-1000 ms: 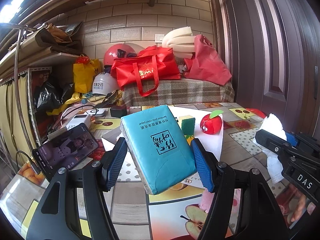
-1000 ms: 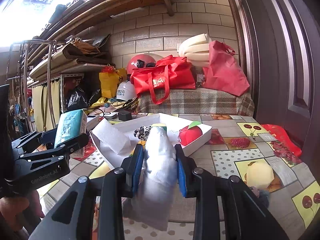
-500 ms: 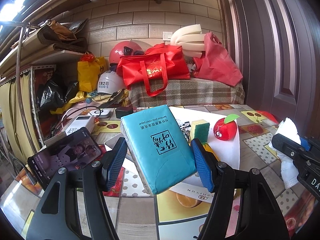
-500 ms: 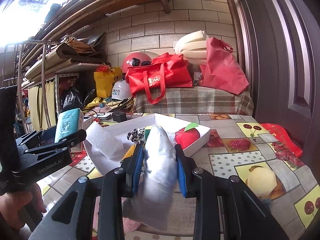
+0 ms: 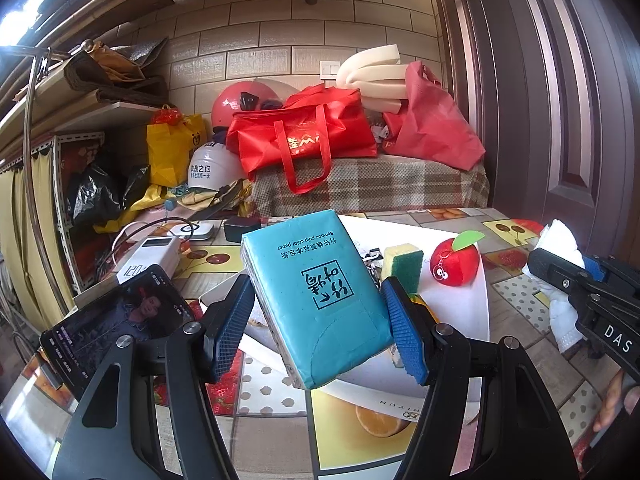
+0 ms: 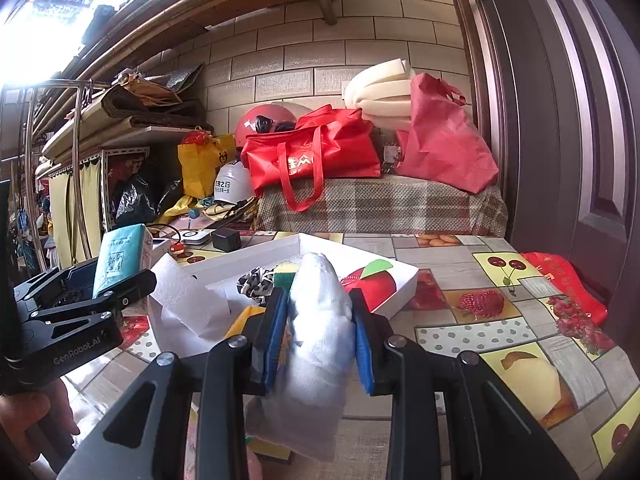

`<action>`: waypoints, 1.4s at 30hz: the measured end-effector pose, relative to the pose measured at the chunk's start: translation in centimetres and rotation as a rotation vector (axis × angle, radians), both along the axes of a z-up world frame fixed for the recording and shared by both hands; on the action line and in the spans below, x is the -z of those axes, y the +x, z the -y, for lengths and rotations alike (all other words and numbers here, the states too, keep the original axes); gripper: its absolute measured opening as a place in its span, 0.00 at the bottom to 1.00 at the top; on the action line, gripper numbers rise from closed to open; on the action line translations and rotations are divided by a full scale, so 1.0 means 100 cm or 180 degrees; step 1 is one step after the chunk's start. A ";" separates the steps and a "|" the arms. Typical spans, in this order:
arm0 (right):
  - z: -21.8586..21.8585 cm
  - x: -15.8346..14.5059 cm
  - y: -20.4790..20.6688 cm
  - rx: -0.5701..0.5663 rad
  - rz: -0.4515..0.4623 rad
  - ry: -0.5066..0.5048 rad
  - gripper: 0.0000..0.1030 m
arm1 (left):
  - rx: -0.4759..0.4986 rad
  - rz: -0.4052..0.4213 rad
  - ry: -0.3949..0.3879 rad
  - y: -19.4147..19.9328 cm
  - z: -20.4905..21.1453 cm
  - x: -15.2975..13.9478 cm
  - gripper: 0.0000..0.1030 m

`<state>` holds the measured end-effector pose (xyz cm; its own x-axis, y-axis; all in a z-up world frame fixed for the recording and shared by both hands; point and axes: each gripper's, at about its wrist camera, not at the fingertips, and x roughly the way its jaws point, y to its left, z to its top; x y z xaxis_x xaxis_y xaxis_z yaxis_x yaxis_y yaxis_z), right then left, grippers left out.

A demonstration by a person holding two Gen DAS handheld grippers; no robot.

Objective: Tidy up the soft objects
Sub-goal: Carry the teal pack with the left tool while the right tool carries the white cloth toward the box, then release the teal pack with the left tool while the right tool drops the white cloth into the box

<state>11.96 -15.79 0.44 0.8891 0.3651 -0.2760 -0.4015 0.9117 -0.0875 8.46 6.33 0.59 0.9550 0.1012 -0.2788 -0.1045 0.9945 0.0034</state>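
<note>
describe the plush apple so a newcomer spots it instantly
Find the white box open on the fruit-print table. Inside, at its right end, beside the green-and-yellow sponge, sits the plush apple. It is the only round red item there, with a green felt leaf and googly eyes.

Teal tissue pack tilted, off tabletop, pinched w/ left tongs; white cloth bunched in right tongs; apple plush, sponge in white box.
</note>
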 end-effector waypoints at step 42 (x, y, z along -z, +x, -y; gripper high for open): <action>-0.039 0.012 0.099 0.0098 -0.0409 -0.0263 0.88 | -0.0184 -0.0329 0.0193 0.082 -0.005 0.005 1.00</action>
